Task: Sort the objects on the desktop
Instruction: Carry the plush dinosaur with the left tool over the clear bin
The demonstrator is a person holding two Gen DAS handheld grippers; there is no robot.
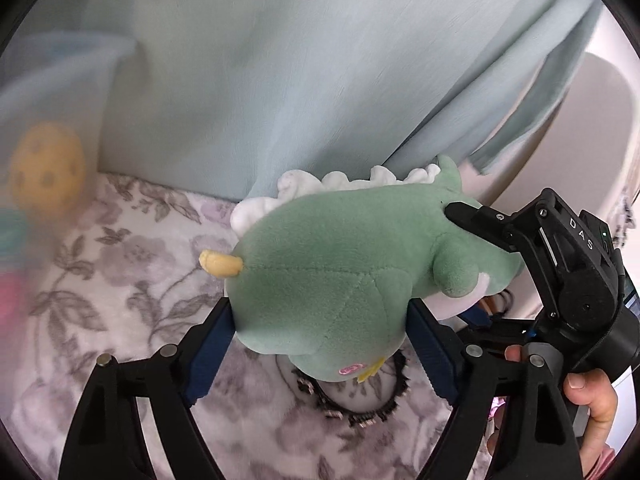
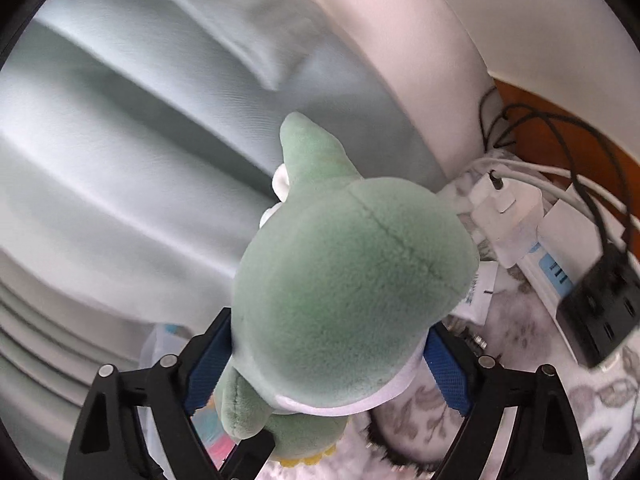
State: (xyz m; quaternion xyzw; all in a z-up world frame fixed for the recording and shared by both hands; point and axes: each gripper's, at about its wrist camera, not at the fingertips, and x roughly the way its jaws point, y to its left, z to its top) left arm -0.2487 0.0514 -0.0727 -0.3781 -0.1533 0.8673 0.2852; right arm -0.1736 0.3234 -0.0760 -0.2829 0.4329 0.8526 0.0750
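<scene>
While both tools meet on one toy, each view reads as follows.

Left wrist view, toy: a green plush dinosaur [image 1: 340, 256] with a white frill and a yellow horn is up off the floral cloth [image 1: 120, 280], in front of a pale blue curtain [image 1: 300, 60].
Left wrist view, left gripper [image 1: 320, 320]: its blue pads press the toy's head from both sides, clamped on it.
Left wrist view, right gripper [image 1: 472, 220]: it reaches in from the right, one black finger against the toy's rear half; a hand [image 1: 592, 396] holds its grip.
Left wrist view, surroundings: a blurred yellow perforated ball [image 1: 48, 168] lies far left; a dark spiky ring [image 1: 360, 408] rests on the cloth below the toy.

Right wrist view, toy: the dinosaur's [image 2: 352, 280] rounded rear fills the centre, tail pointing away.
Right wrist view, right gripper [image 2: 328, 344]: blue pads squeeze the body on both sides, clamped.
Right wrist view, surroundings: a white power strip [image 2: 536, 240], black adapter [image 2: 600, 304] and cables [image 2: 560, 132] lie at right.
</scene>
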